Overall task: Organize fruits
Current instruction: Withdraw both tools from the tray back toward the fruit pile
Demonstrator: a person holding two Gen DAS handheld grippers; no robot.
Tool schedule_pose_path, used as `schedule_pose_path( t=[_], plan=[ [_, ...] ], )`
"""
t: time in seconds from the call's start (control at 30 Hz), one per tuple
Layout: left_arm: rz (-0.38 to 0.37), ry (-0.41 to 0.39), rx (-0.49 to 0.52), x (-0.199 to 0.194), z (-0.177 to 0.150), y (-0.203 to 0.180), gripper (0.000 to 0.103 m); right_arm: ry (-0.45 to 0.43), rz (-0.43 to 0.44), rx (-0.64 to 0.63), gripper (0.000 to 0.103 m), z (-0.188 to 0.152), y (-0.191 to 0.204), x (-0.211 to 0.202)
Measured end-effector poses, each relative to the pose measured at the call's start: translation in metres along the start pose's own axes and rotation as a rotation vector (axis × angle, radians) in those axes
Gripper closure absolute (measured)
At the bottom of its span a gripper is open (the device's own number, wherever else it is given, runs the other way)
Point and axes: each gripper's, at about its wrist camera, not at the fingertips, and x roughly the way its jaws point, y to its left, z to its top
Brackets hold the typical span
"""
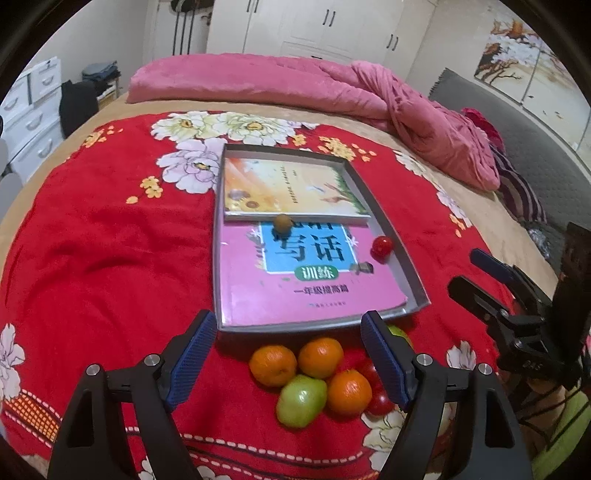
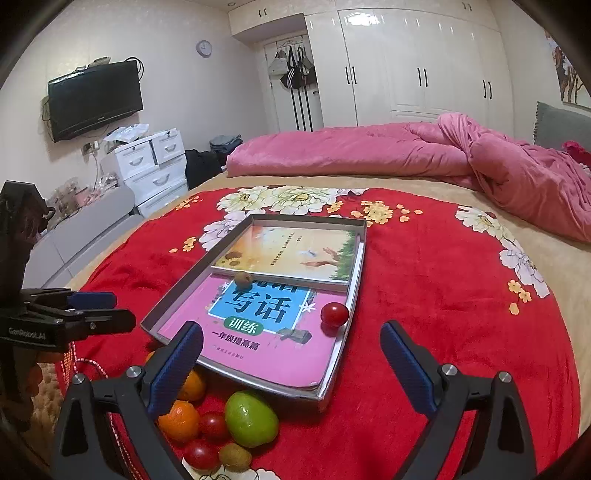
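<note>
I'm in a home bedroom: a bed [image 2: 424,295] spreads before me, its pink quilt [image 2: 406,155] bunched at one o'clock, white wardrobes [image 2: 413,62] at twelve, and a wall-mounted television [image 2: 94,98] at ten.

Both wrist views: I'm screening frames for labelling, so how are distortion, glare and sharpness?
Left wrist view: strong fisheye bend, dark corners; oranges sharp, bedding rounded. Right wrist view: same bend; glare on the wardrobe doors, the tray crisp, edges softer.
</note>
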Motion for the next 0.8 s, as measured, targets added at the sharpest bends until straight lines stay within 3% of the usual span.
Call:
schedule_pose_path(
  t=[0.8],
  plan=[
    [-0.024,0.072,0.056,-0.004,-0.026,0.000,0.022,0.088,0.035,-0.033,0.005,-0.020,0.019,-0.002]
  ],
)
